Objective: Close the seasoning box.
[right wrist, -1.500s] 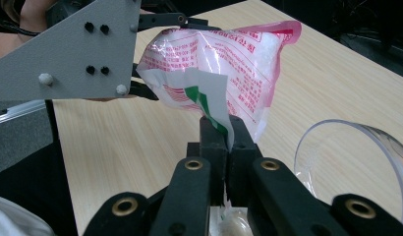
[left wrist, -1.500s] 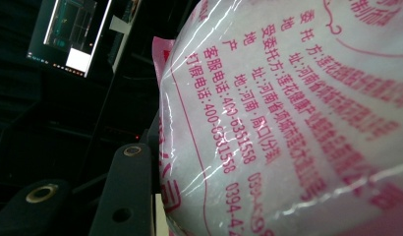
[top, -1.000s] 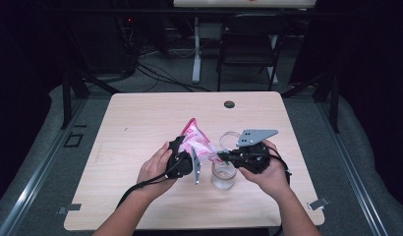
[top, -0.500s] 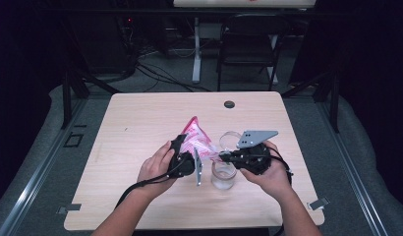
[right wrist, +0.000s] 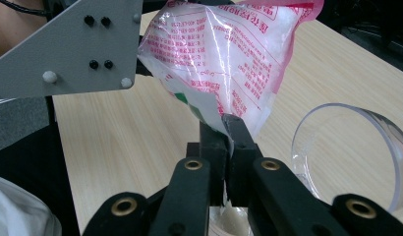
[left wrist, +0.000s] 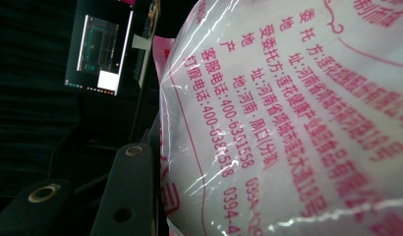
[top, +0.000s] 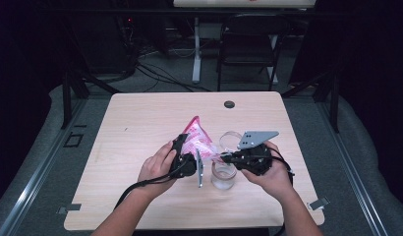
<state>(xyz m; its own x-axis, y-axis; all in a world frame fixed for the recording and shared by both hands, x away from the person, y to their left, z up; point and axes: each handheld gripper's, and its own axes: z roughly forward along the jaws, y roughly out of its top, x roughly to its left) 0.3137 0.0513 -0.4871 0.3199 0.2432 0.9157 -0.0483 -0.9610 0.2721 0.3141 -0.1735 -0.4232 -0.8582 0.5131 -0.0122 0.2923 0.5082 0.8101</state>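
The pink-printed plastic bag (top: 197, 140) hung above the table (top: 140, 128) between both hands. The left gripper (top: 189, 160) clasped its bulging side (Chinese print close up in the left gripper view). The right gripper (right wrist: 224, 129), at three o'clock, pinched its lower corner tight above a glass jar (top: 223, 176).

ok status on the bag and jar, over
Right hand-held gripper shut on pink-and-white printed plastic bag corner. Left hand-held gripper grips its body. Clear glass jar below, nothing blocking.
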